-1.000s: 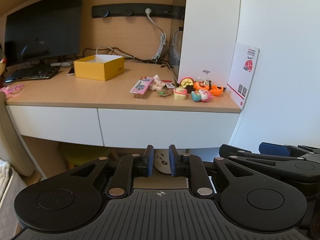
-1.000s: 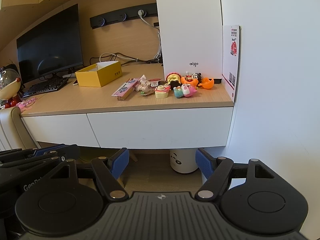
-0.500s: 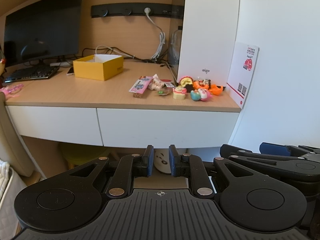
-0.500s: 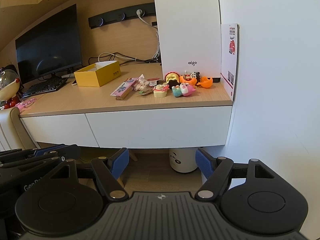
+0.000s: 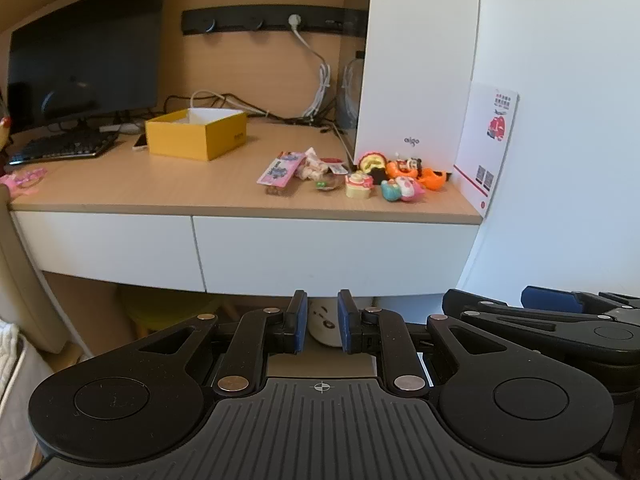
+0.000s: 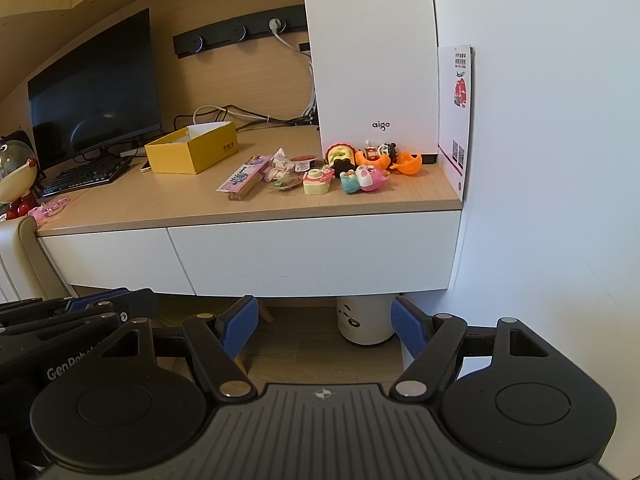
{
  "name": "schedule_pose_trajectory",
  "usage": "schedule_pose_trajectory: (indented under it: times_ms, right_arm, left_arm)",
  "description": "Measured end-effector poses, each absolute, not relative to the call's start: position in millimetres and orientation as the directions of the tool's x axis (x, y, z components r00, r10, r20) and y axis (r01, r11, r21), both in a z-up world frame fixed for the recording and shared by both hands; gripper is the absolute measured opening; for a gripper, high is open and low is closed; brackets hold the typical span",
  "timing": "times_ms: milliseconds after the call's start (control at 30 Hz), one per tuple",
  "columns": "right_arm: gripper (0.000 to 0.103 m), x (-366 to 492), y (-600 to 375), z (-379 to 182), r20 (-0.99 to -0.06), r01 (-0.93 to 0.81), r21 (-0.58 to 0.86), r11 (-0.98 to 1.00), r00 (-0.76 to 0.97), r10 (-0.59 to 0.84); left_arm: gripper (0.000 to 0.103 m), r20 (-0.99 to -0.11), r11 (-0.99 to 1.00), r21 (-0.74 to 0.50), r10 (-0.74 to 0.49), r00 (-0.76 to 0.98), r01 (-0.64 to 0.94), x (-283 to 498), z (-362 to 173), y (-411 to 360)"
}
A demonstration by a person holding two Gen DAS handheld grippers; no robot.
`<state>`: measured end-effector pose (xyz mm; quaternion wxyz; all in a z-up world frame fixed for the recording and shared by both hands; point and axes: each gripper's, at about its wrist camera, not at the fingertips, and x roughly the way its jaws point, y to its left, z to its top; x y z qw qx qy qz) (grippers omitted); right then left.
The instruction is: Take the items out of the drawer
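Observation:
Two white drawer fronts sit closed under the wooden desk: the wide right drawer (image 5: 332,252) (image 6: 312,252) and the left drawer (image 5: 108,244) (image 6: 112,252). My left gripper (image 5: 322,322) hangs below and in front of the right drawer, its blue pads nearly together with only a narrow gap and nothing between them. My right gripper (image 6: 324,320) is at the same height just to its right, open wide and empty. Each gripper shows at the edge of the other's view. What is inside the drawers is hidden.
On the desk are small toys (image 5: 384,180), a pink packet (image 5: 280,168), a yellow box (image 5: 196,134), a white computer case (image 5: 416,72), a monitor (image 5: 84,48) and a keyboard (image 5: 60,148). A white bin (image 6: 364,324) stands under the desk. A white wall (image 6: 540,160) closes the right side.
Both views have shifted only very slightly. The finger spacing of both grippers is the same as before.

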<state>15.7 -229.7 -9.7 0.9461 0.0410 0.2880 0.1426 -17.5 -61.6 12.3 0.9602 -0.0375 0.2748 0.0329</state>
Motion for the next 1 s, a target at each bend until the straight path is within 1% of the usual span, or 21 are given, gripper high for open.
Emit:
schedule_pose_trajectory:
  times_ms: [533, 600, 733, 800, 867, 933, 1000]
  right_arm:
    - [0.074, 16, -230, -11, -0.536, -0.240, 0.163, 0.957, 0.792, 0.290]
    - [0.074, 16, -230, -11, -0.536, -0.238, 0.164, 0.957, 0.793, 0.289]
    - [0.074, 16, -231, -11, -0.539, -0.226, 0.168, 0.960, 0.794, 0.281]
    - [0.074, 16, -232, -12, -0.540, -0.220, 0.170, 0.961, 0.794, 0.278]
    - [0.074, 17, -233, -12, -0.540, -0.215, 0.171, 0.962, 0.796, 0.274]
    - [0.074, 18, -234, -13, -0.541, -0.207, 0.172, 0.963, 0.797, 0.268]
    - [0.074, 19, -236, -15, -0.544, -0.199, 0.174, 0.964, 0.797, 0.263]
  left_arm:
    - [0.018, -0.532, 0.996, -0.065, 0.023, 0.846, -0.068, -13, 12, -61]
    - [0.017, -0.526, 0.994, -0.093, -0.003, 0.851, -0.054, -13, 12, -60]
    - [0.016, -0.503, 0.981, -0.190, -0.075, 0.861, -0.025, -12, 9, -54]
    - [0.015, -0.499, 0.982, -0.181, -0.048, 0.865, -0.050, -11, 8, -56]
    - [0.015, -0.493, 0.987, -0.119, 0.036, 0.869, -0.108, -9, 6, -63]
    - [0.015, -0.516, 0.987, -0.061, 0.098, 0.851, -0.150, -1, 4, -67]
    - [0.015, -0.543, 0.988, -0.059, 0.090, 0.835, -0.145, 8, 1, -68]
